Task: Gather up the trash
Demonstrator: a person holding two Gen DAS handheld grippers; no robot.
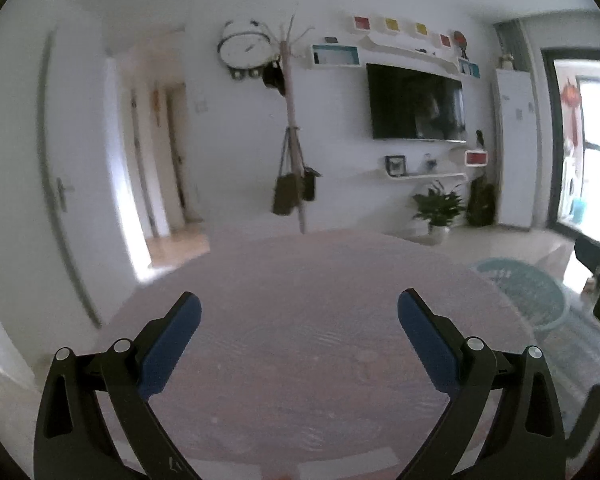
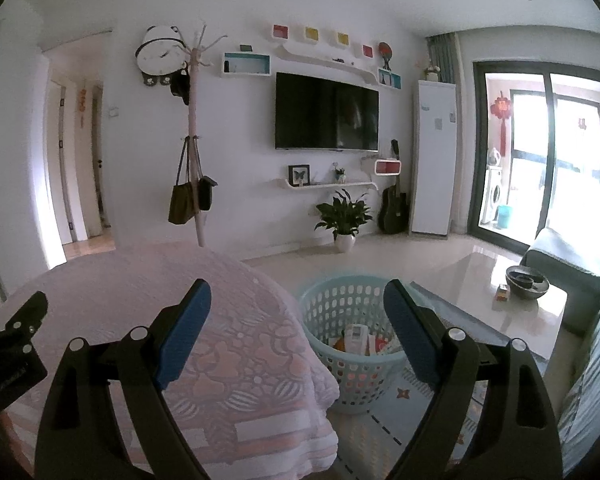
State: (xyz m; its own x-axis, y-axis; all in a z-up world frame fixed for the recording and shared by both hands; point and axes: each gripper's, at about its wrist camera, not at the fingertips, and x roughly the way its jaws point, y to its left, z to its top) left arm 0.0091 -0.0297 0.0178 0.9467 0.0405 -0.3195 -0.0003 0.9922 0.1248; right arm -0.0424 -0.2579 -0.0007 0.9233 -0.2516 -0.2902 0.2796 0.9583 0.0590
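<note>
My left gripper (image 1: 299, 310) is open and empty above the round table with a pink patterned cloth (image 1: 300, 288). My right gripper (image 2: 297, 300) is open and empty, held over the table's right edge (image 2: 260, 312). A light blue perforated basket (image 2: 340, 300) stands on the floor right of the table, below the right gripper. Several pieces of trash (image 2: 358, 338), packets and paper, lie inside it. The basket also shows in the left wrist view (image 1: 528, 288). The left gripper's body (image 2: 12, 344) shows at the left of the right wrist view.
A glass coffee table (image 2: 480, 300) with a dark bowl (image 2: 526, 282) stands at the right, a grey sofa (image 2: 592, 360) beyond it. A coat stand with bags (image 2: 194, 184), a potted plant (image 2: 344, 216), a guitar (image 2: 394, 204) and a wall TV (image 2: 326, 112) line the far wall.
</note>
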